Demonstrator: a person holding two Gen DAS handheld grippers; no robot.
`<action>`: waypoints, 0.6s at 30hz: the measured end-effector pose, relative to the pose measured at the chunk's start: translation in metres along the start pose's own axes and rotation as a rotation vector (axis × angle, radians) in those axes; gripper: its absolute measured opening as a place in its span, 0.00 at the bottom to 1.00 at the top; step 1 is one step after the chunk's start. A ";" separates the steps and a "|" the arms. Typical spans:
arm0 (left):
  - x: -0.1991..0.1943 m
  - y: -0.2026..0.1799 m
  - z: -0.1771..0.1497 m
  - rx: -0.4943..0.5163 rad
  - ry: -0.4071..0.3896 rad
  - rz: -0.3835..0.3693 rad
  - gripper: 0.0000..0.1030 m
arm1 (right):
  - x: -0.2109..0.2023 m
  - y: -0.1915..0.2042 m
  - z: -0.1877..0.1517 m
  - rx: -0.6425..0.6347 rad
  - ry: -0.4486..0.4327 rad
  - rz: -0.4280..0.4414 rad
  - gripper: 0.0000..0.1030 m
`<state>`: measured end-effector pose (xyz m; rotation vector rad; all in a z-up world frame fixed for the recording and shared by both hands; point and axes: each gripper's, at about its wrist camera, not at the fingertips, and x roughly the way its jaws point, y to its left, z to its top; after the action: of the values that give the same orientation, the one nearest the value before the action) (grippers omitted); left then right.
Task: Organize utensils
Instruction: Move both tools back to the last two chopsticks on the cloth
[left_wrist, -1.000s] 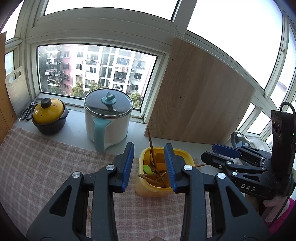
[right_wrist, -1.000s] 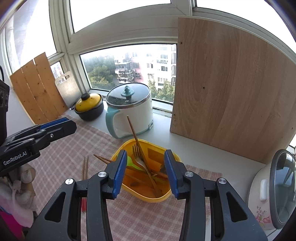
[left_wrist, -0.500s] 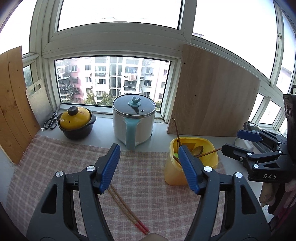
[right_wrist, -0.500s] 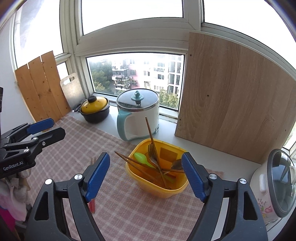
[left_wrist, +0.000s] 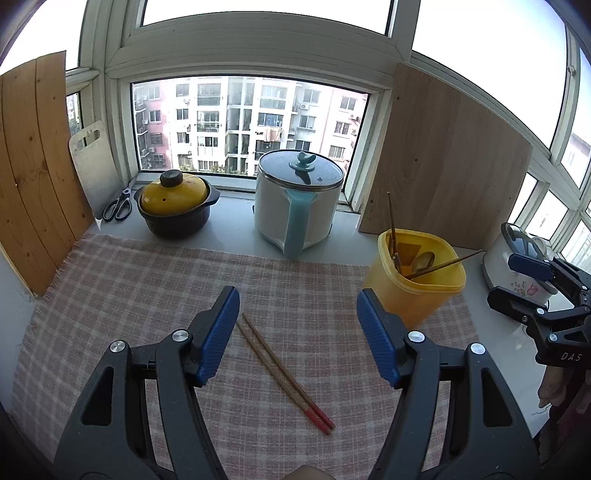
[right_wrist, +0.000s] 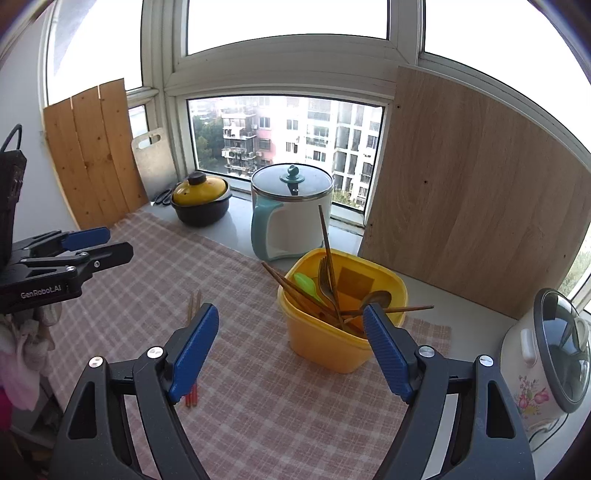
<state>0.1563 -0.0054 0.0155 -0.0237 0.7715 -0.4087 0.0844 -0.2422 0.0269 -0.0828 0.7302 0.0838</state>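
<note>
A pair of brown chopsticks with red ends (left_wrist: 284, 369) lies on the checked cloth (left_wrist: 129, 295). My left gripper (left_wrist: 297, 306) hovers open above them, touching nothing. A yellow container (right_wrist: 328, 343) stands to the right on the cloth's edge, holding a fork (right_wrist: 327, 284), a green spoon (right_wrist: 304, 284), a metal spoon (right_wrist: 375, 299) and wooden chopsticks. My right gripper (right_wrist: 290, 317) is open in front of the container and holds nothing. The same chopsticks (right_wrist: 194, 302) show partly behind its left finger. Each gripper also appears at the edge of the other's view: left gripper (right_wrist: 92, 243), right gripper (left_wrist: 517, 280).
Behind the cloth on the sill stand a white pot with a teal handle (left_wrist: 299, 206) and a black pot with a yellow lid (left_wrist: 173, 206), with scissors (left_wrist: 118, 208) beside it. A wooden board (left_wrist: 443, 177) leans at the back right. A flowered rice cooker (right_wrist: 546, 362) is far right.
Both grippers have drawn back from the yellow container and their jaws have opened wide. The left view has swung left, bringing the chopsticks on the cloth into sight.
</note>
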 end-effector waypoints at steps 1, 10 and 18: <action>0.005 0.006 -0.006 -0.014 0.019 0.002 0.66 | 0.000 0.001 -0.004 0.001 0.000 -0.001 0.78; 0.057 0.043 -0.050 -0.131 0.175 -0.012 0.66 | 0.000 0.007 -0.034 0.051 0.009 -0.016 0.78; 0.116 0.066 -0.086 -0.281 0.342 -0.016 0.40 | 0.009 0.013 -0.055 0.027 0.075 -0.026 0.78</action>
<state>0.1953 0.0235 -0.1358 -0.2280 1.1629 -0.3202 0.0529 -0.2344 -0.0204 -0.0698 0.8050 0.0461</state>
